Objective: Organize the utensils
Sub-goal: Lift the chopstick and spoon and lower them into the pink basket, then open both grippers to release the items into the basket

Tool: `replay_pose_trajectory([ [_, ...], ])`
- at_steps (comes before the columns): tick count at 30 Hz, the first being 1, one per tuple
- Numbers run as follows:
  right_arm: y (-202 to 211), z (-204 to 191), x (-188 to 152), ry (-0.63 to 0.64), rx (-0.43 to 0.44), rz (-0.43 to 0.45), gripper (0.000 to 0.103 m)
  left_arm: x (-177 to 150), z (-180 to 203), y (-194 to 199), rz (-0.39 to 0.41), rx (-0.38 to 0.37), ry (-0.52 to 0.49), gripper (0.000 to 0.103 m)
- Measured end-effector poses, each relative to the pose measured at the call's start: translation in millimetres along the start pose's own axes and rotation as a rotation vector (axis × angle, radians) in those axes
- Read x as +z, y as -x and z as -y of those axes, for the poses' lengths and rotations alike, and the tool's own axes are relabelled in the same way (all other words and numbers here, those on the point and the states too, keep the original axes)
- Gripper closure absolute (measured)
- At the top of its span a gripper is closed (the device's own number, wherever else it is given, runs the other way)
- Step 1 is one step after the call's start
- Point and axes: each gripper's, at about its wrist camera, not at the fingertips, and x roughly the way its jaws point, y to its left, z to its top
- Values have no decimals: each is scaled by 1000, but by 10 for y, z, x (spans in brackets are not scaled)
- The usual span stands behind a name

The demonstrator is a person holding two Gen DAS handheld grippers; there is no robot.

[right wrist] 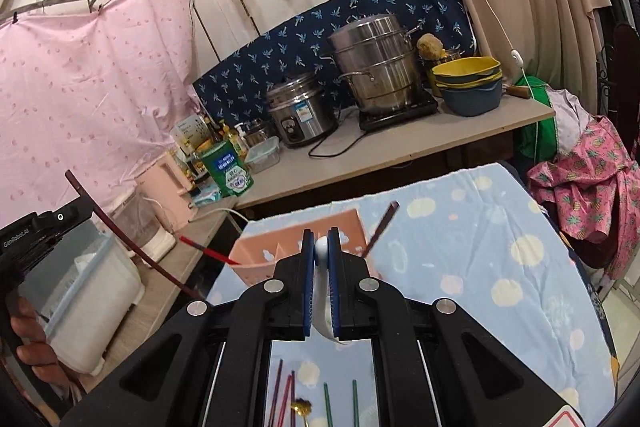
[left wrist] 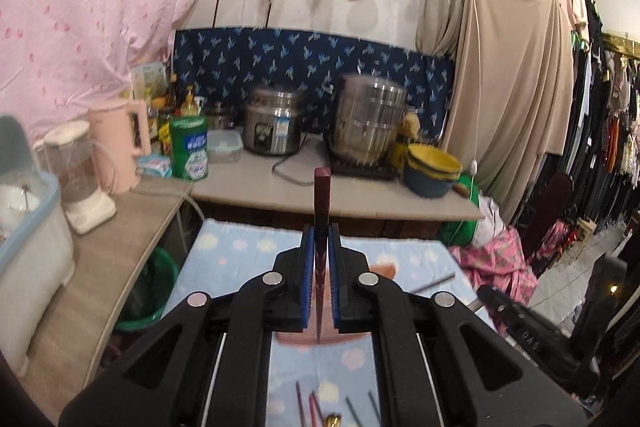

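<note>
My left gripper [left wrist: 321,229] is shut on a dark red chopstick [left wrist: 322,193] that sticks up past its fingertips. In the right wrist view that left gripper [right wrist: 82,205] is at the far left, with the same chopstick [right wrist: 128,243] slanting through it. My right gripper [right wrist: 321,237] is shut on a white spoon [right wrist: 322,249], above the blue patterned tablecloth [right wrist: 480,267]. Just beyond it stands a pink utensil holder [right wrist: 260,251] with a red chopstick [right wrist: 208,251] and a dark chopstick [right wrist: 382,227] leaning in it. Loose red chopsticks [right wrist: 282,395], green chopsticks [right wrist: 340,403] and a gold spoon [right wrist: 302,407] lie below.
Behind the table a counter [right wrist: 400,143] carries a rice cooker [right wrist: 300,111], a steel steamer pot [right wrist: 376,63], stacked yellow and blue bowls [right wrist: 468,83] and a green tin [right wrist: 228,169]. A white bin [right wrist: 92,287], a blender and a pink kettle stand at the left. Clothes [right wrist: 588,171] are piled at the right.
</note>
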Motion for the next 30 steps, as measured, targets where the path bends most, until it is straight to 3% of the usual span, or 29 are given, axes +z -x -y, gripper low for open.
replay_pose_trajectory([
  [6,-369,-120,356,-21,56,44,97,343,120,-299,53,-22,-7,96],
  [12,-753,-140,469,-61,100,24,96,378,226,-689,42,-39,-18,96],
  [21,-1308,-69,138,-100,102,-93,96,20,144,-1248,-73,-27,-18,96],
  [30,-1491,-27,-93,-83,59,-147,93,-218,43,-1442,-139,-7,-15,96],
])
